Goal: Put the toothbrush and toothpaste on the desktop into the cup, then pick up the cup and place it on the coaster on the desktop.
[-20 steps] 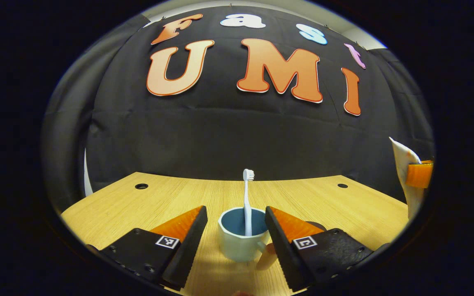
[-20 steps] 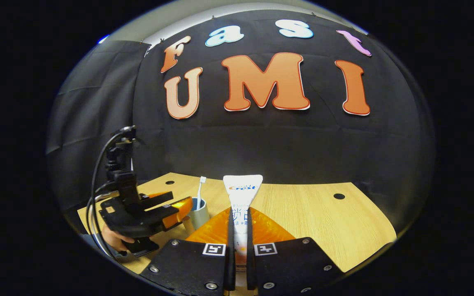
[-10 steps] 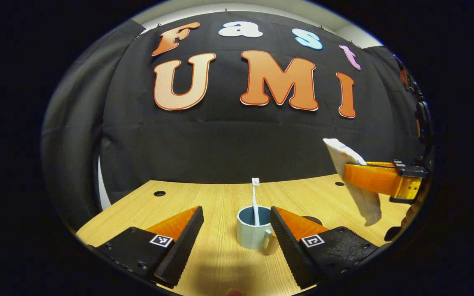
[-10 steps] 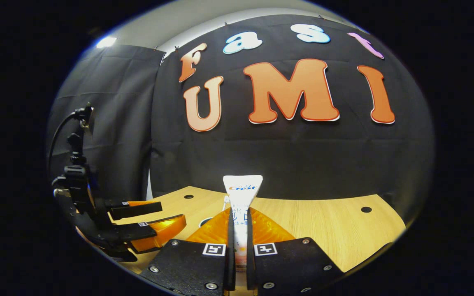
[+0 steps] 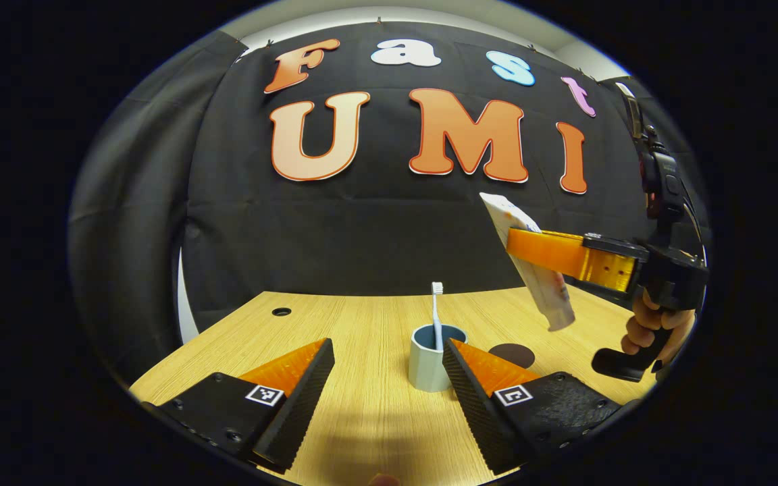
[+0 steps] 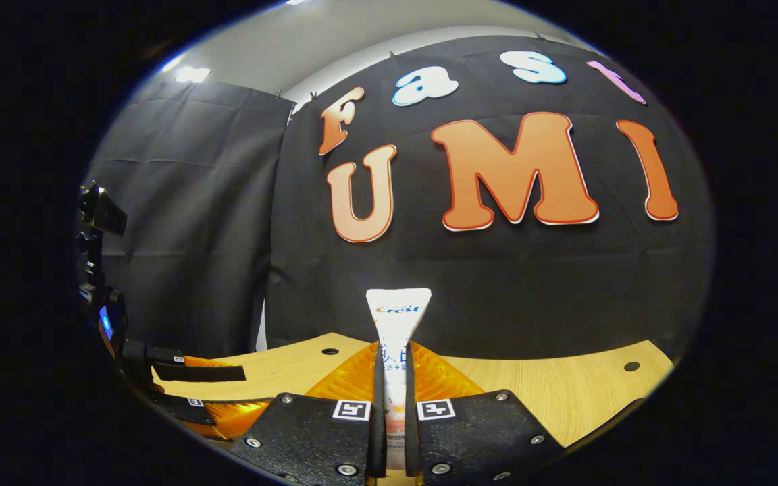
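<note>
A pale cup [image 5: 429, 362] with a blue inside stands on the wooden desktop [image 5: 362, 412], and a white toothbrush [image 5: 436, 312] stands upright in it. My left gripper [image 5: 389, 385] is open just short of the cup, with nothing between its fingers. A dark round coaster [image 5: 512, 354] lies right of the cup. My right gripper [image 6: 390, 405] is shut on a white toothpaste tube [image 6: 396, 337], crimped end up. In the left gripper view the same tube [image 5: 531, 270] hangs tilted in the air, up and to the right of the cup, held by the right gripper [image 5: 531, 246].
The desktop [image 6: 551, 398] has small round holes near its back corners [image 5: 281, 312] [image 6: 631, 366]. A hand [image 5: 645, 331] holds the right gripper's handle. The left gripper [image 6: 193, 385] shows low at the left of the right gripper view. Black cloth walls the booth.
My left gripper has drawn back from the cup, which now looks smaller. My right gripper has risen and moved left toward the cup, still holding the toothpaste tube.
</note>
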Demonstrator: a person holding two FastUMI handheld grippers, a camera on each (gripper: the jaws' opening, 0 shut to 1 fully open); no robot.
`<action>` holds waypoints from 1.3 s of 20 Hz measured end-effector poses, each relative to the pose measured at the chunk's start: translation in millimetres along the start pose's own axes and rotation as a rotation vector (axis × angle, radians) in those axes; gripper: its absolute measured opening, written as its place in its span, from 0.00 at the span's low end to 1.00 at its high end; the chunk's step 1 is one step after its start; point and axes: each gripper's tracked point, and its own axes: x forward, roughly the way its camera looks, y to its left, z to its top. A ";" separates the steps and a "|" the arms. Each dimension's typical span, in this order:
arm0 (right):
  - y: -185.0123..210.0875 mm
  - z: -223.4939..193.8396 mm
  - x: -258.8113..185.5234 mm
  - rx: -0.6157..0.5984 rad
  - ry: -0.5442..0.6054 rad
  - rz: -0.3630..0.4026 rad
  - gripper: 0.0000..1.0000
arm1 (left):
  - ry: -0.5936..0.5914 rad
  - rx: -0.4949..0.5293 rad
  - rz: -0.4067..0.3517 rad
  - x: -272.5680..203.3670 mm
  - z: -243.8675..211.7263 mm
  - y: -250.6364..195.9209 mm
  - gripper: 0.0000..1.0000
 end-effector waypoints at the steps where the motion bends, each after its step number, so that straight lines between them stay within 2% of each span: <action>1: 3.4 0.3 7.3 -0.006 -0.013 0.009 0.11 | 0.002 -0.002 0.004 -2.5 -1.3 2.7 0.97; 9: 20.5 -23.8 51.6 0.056 -0.050 0.093 0.11 | 0.004 0.007 0.053 -9.6 -13.3 29.8 0.97; 10: 23.4 -26.9 56.8 0.061 -0.053 0.104 0.15 | 0.007 -0.001 0.054 -9.2 -15.7 32.3 0.97; 11: 25.8 -28.7 61.3 0.067 -0.060 0.110 0.11 | 0.010 -0.005 0.057 -7.4 -16.5 35.1 0.97; 15: 31.0 -42.2 77.7 0.081 -0.068 0.108 0.11 | 0.018 -0.018 0.082 -6.5 -22.7 49.4 0.97; 19: 35.7 -77.4 85.5 0.079 -0.011 0.120 0.13 | 0.035 -0.043 0.096 -2.6 -32.8 58.2 0.97; 23: 29.9 -78.2 92.4 0.037 -0.051 0.103 0.13 | 0.047 -0.059 0.102 -1.0 -37.2 61.4 0.97; 26: 21.6 -90.1 96.4 0.049 -0.025 0.086 0.13 | 0.062 -0.084 0.097 2.2 -44.6 59.5 0.97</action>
